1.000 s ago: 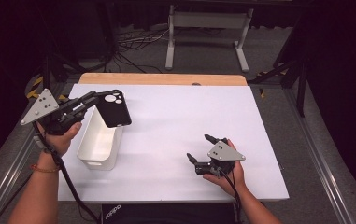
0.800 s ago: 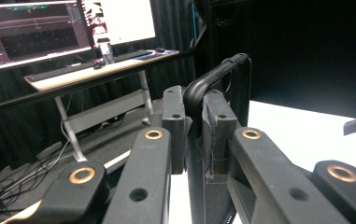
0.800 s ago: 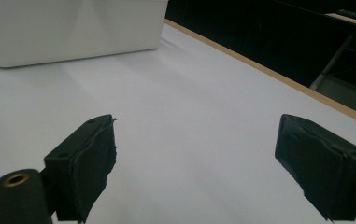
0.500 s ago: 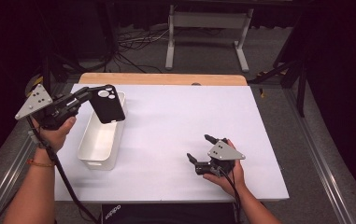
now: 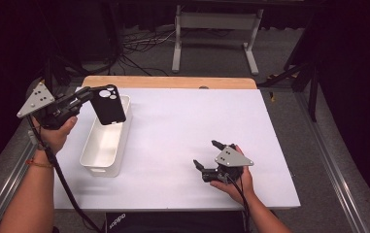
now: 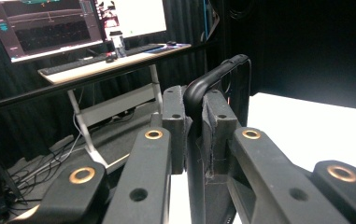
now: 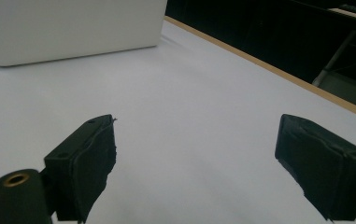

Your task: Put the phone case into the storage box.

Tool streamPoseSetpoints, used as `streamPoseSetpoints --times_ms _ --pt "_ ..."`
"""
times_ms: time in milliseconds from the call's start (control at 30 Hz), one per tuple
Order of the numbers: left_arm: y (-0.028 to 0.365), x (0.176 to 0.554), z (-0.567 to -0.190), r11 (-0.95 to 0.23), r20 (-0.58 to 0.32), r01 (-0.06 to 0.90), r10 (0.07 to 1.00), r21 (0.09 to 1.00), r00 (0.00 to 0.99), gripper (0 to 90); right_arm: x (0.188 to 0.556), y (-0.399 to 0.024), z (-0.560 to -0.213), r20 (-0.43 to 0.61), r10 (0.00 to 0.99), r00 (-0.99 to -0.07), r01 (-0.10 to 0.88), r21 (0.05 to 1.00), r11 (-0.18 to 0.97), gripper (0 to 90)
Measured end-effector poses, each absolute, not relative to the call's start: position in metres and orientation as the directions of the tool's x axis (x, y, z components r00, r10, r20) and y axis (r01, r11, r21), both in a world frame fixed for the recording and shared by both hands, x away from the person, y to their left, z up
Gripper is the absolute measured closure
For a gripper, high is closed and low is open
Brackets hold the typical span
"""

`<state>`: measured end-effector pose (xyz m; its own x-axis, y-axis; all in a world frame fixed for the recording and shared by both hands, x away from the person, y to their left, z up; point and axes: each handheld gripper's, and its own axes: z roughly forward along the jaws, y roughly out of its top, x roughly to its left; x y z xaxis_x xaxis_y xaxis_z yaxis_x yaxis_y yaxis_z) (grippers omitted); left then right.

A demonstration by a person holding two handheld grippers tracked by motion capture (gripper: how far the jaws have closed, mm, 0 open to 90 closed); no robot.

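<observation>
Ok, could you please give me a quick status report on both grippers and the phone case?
Left gripper shut on phone case, above white bin. Right gripper open on table. Nothing in the way.

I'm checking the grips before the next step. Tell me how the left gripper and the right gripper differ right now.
The left gripper is shut on the black phone case; the right gripper is open and holds nothing. The left gripper is raised, holding the case above the far end of the white bin; the right gripper sits low at the white table. Both have black jaws and a grey three-cornered plate.
</observation>
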<state>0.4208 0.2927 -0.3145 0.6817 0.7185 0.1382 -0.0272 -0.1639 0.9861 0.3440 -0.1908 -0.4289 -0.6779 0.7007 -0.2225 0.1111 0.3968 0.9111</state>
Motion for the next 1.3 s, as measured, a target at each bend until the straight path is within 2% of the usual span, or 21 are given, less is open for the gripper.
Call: streamPoseSetpoints --times_ms 400,1200,1300 --pt "0.306 0.444 -0.322 -0.197 0.155 -0.014 0.723 0.980 0.673 82.0 0.348 -0.198 -0.419 -0.228 0.727 -0.648 0.107 0.917 0.384 13.0" --pt "0.288 0.502 -0.355 -0.281 0.166 0.060 0.710 0.958 0.684 81.8 0.352 -0.198 -0.425 -0.223 0.731 -0.645 0.133 0.909 0.394 13.0" --pt "0.288 0.511 -0.363 -0.264 0.143 0.076 0.715 0.961 0.685 81.9 0.354 -0.198 -0.426 -0.212 0.739 -0.640 0.141 0.912 0.384 13.0"
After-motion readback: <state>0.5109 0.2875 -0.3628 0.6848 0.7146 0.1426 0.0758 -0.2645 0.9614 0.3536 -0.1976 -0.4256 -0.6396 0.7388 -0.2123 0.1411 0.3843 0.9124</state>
